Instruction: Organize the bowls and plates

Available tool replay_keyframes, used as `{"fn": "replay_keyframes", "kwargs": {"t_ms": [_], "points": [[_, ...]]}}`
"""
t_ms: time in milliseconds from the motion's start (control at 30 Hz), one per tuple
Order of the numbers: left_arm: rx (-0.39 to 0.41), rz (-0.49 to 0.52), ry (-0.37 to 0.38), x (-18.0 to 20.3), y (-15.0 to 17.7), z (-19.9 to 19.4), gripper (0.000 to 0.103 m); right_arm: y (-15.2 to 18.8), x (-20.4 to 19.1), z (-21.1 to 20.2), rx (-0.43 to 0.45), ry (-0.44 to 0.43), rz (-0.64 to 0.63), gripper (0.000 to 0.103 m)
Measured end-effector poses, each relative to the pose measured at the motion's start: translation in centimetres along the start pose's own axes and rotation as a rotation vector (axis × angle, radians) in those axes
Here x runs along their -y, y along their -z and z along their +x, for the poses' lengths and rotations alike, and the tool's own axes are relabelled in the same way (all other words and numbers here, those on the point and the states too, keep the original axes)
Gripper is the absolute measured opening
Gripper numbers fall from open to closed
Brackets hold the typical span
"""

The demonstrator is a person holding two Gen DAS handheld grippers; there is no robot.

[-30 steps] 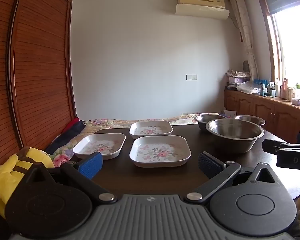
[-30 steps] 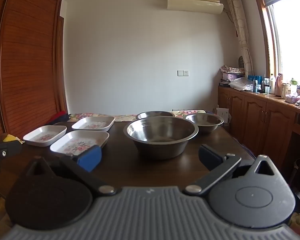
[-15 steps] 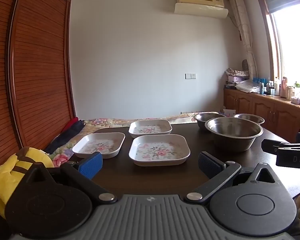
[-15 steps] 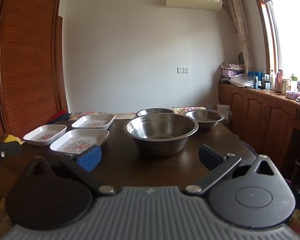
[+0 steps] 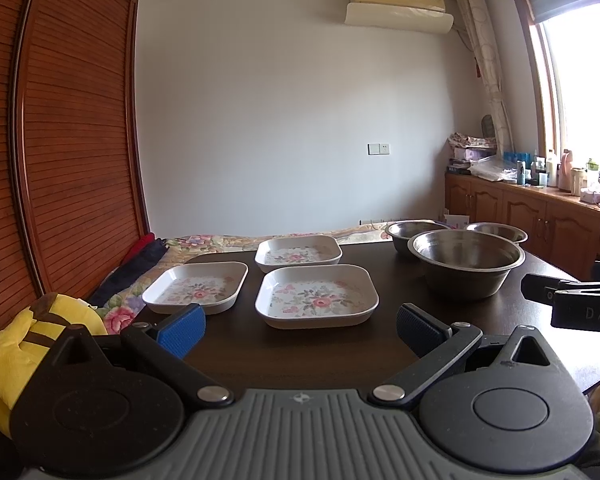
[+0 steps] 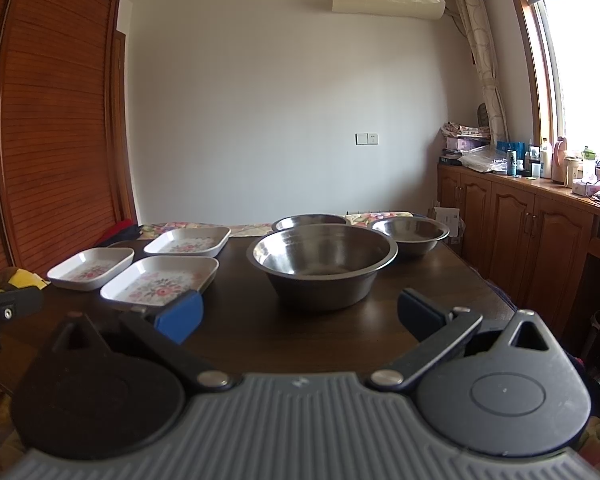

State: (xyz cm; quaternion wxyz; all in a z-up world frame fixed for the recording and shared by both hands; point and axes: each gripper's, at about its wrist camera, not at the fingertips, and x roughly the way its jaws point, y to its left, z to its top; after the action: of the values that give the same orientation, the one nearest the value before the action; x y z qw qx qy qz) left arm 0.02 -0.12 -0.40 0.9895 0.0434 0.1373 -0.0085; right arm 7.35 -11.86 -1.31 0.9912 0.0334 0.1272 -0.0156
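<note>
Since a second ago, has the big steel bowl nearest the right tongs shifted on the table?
No. The large steel bowl keeps its overlap with the two smaller steel bowls behind.

The near strip of the dark wooden desk point(image 5: 300, 352) lies bare in front of both claws, giving open passage along its front edge. Farther in, three white square floral plates point(image 5: 317, 295) crowd the left half, close together with narrow gaps. On the right, a large stainless steel bowl point(image 6: 323, 264) blocks the middle, with two smaller steel bowls point(image 6: 410, 234) just behind it. Between the plates and the large bowl runs a clear lane of desk point(image 6: 240, 280). A yellow plush toy point(image 5: 28, 332) sits off the desk's left corner.
</note>
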Motion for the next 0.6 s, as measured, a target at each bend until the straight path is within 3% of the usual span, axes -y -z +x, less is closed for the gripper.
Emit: {"fn": "replay_keyframes", "kwargs": {"t_ms": [600], "points": [[-0.003, 0.005, 0.002, 0.21, 0.23, -0.02, 0.103, 0.23, 0.12, 0.05, -0.003, -0.002, 0.005, 0.103]]}}
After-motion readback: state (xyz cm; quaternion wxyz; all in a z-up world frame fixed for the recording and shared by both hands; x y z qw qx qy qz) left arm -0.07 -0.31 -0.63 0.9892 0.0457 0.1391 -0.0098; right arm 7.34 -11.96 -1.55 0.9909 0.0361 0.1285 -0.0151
